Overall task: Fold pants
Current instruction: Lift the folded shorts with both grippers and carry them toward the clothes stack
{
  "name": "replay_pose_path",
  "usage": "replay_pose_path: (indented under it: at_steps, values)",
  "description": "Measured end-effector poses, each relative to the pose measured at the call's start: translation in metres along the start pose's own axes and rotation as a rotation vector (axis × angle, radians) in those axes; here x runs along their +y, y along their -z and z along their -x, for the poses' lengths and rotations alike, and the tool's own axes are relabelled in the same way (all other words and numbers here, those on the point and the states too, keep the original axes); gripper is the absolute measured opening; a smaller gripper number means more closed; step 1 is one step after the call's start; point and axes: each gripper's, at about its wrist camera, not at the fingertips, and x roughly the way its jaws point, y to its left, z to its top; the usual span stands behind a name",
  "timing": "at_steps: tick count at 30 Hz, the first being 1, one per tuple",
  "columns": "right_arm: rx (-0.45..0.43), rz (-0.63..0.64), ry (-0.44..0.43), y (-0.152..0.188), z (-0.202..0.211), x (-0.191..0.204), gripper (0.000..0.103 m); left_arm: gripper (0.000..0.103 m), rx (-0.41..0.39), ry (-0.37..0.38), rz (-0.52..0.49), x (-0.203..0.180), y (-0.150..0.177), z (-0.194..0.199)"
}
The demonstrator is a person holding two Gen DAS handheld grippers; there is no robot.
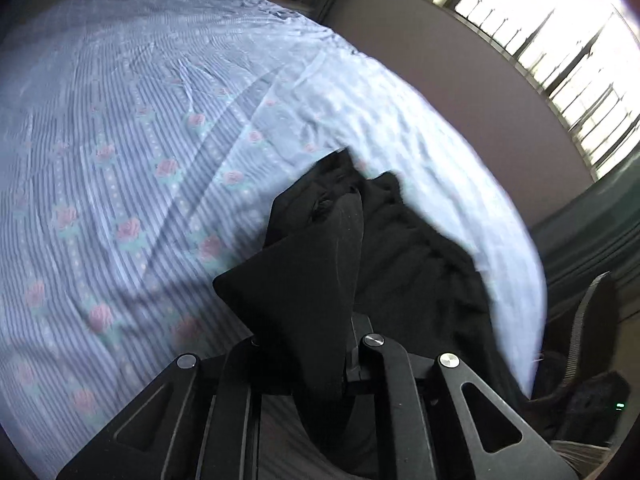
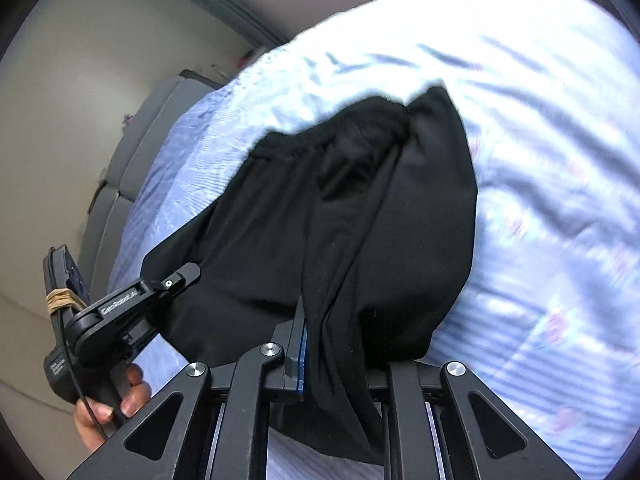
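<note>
Two grippers are clamped on one pair of black pants (image 2: 360, 200), which hangs lifted above a bed.

Nearest in the right wrist view, the right gripper (image 2: 320, 352) has its jaws drawn nearly together on a bunched fold of the cloth. One blue-edged finger (image 2: 298, 344) shows; the other is buried under fabric that spills down between the linkage arms. To the left, the left gripper (image 2: 188, 274) pinches another edge of the pants, its far tip covered by cloth. A hand (image 2: 116, 404) grips its handle, cut off by the frame edge.

In the left wrist view the left gripper (image 1: 348, 216) is likewise nearly closed on the garment. A taut triangle of cloth drapes over its fingers, so the pads themselves cannot be made out.

Beyond the tools, the pants stretch away toward a gathered band, its detail lost in dark folds.

Farther back lies the bed sheet (image 1: 140, 140), striped blue with pink flowers, blurred along its right edge. A padded headboard (image 2: 132, 152) is partly hidden behind the bedding. A barred window (image 1: 560, 60) is overexposed, so nothing outside it can be read.
</note>
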Motion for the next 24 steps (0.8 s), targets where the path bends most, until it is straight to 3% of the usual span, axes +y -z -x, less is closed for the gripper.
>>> replay_pose_path:
  at_steps: [3, 8, 12, 18, 24]
  values:
    - [-0.003, 0.046, -0.017, -0.008, 0.028, 0.008, 0.015, 0.014, 0.000, 0.015, 0.009, -0.009, 0.005, 0.025]
    - [0.014, 0.139, -0.028, -0.015, 0.077, 0.027, 0.015, 0.014, -0.010, -0.039, -0.111, -0.048, 0.027, 0.071]
    - [0.053, 0.203, -0.059, -0.014, 0.120, 0.039, 0.015, 0.013, -0.037, -0.059, -0.149, -0.073, 0.046, 0.118]
    - [0.130, 0.316, -0.118, 0.004, 0.183, 0.055, 0.015, 0.013, -0.085, -0.079, -0.073, -0.096, 0.082, 0.192]
    - [0.196, 0.492, -0.201, 0.030, 0.241, 0.090, 0.015, 0.013, -0.185, -0.134, 0.021, -0.107, 0.136, 0.281]
